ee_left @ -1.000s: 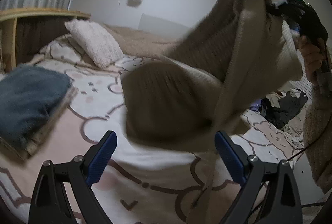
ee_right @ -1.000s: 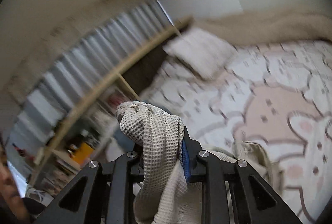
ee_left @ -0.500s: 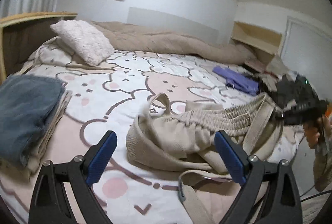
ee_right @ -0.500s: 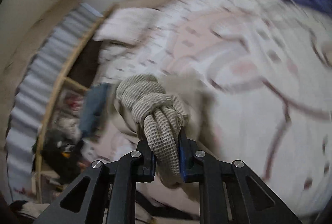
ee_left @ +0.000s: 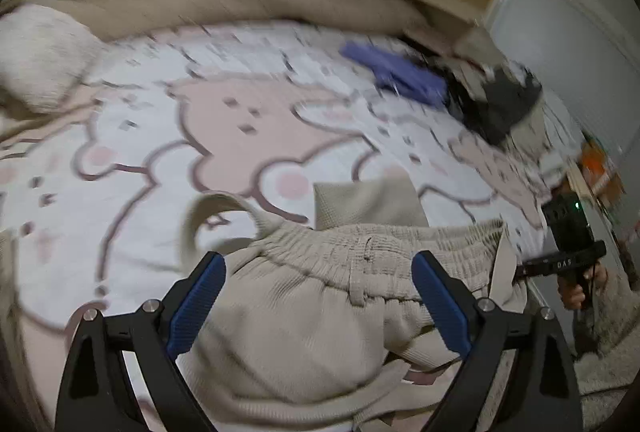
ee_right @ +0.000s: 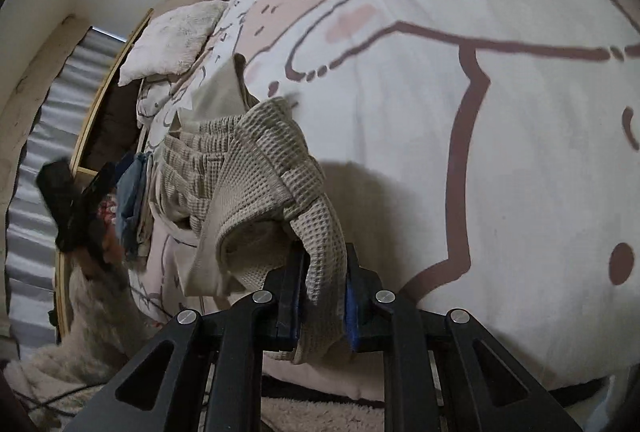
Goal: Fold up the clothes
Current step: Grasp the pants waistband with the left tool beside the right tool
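Note:
Beige waffle-knit pants [ee_left: 320,332] lie crumpled on the bear-print bedsheet [ee_left: 240,120], with the elastic waistband [ee_left: 360,244] turned toward the far side. My left gripper [ee_left: 318,264] hovers open just above the waistband, nothing between its blue pads. My right gripper [ee_right: 324,252] is shut on a bunched edge of the pants [ee_right: 256,168] near the bed's edge. In the left wrist view it appears at the right, held by a hand [ee_left: 576,292]. The left gripper [ee_right: 68,208] shows as a dark blur at the left of the right wrist view.
A fluffy pillow [ee_left: 36,56] and a tan blanket [ee_left: 240,0] lie at the head of the bed. A purple garment [ee_left: 396,72] and a dark clothes pile [ee_left: 500,104] sit at the far right. A folded stack topped by jeans [ee_right: 132,188] rests beyond the pants.
The pants, held high in the air a second ago, have come down onto the bed with my right gripper. My left gripper has swung right over the waistband.

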Demonstrator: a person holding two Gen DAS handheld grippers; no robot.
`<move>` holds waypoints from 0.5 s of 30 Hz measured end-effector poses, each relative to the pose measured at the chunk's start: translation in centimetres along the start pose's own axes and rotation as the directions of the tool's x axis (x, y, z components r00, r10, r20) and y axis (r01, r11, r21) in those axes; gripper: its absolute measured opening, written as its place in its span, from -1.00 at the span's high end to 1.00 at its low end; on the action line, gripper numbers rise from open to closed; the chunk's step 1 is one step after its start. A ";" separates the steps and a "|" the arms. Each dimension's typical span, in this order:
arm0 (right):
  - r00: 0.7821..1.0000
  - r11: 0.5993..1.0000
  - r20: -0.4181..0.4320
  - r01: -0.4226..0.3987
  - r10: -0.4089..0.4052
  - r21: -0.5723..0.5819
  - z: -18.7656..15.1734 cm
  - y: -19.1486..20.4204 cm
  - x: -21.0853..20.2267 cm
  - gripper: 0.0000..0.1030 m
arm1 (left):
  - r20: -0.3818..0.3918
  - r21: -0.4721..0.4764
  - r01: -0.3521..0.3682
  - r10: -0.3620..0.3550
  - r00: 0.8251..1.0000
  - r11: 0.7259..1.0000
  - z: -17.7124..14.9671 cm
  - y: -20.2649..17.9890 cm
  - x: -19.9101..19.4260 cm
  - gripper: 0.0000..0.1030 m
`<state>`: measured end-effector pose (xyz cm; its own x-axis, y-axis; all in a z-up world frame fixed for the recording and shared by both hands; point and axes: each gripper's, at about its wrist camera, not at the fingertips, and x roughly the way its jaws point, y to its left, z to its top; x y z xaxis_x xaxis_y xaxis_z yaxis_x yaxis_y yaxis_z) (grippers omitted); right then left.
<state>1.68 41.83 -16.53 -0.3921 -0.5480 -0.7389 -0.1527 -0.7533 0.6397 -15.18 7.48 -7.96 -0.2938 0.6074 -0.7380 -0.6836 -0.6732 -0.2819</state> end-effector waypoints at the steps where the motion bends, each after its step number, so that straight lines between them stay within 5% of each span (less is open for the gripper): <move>1: 1.000 1.000 -0.002 0.000 0.000 -0.006 0.0 -0.1 0.1 0.66 | -0.036 0.006 0.014 -0.013 0.999 1.000 0.5 0.2 1.0 -0.82; 4: 1.000 0.999 -0.003 0.003 -0.003 -0.032 -0.2 -0.2 0.3 0.65 | -0.147 0.004 0.049 -0.048 0.988 0.999 2.0 1.5 3.9 -0.82; 9: 1.000 0.998 0.007 -0.005 0.005 -0.065 -0.5 -0.7 0.6 0.65 | -0.327 -0.014 0.073 -0.074 0.942 0.997 3.1 3.8 7.8 -0.82; 15: 1.000 0.994 0.018 0.006 -0.004 -0.111 -1.1 -1.0 0.7 0.65 | -0.407 -0.089 0.126 -0.151 0.901 0.988 3.7 5.4 10.6 -0.84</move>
<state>2.52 41.82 -17.91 -0.4082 -0.5386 -0.7371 -0.0534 -0.7920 0.6082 -24.42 11.80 -15.02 0.1104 0.4774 -0.8717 -0.6530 -0.6263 -0.4258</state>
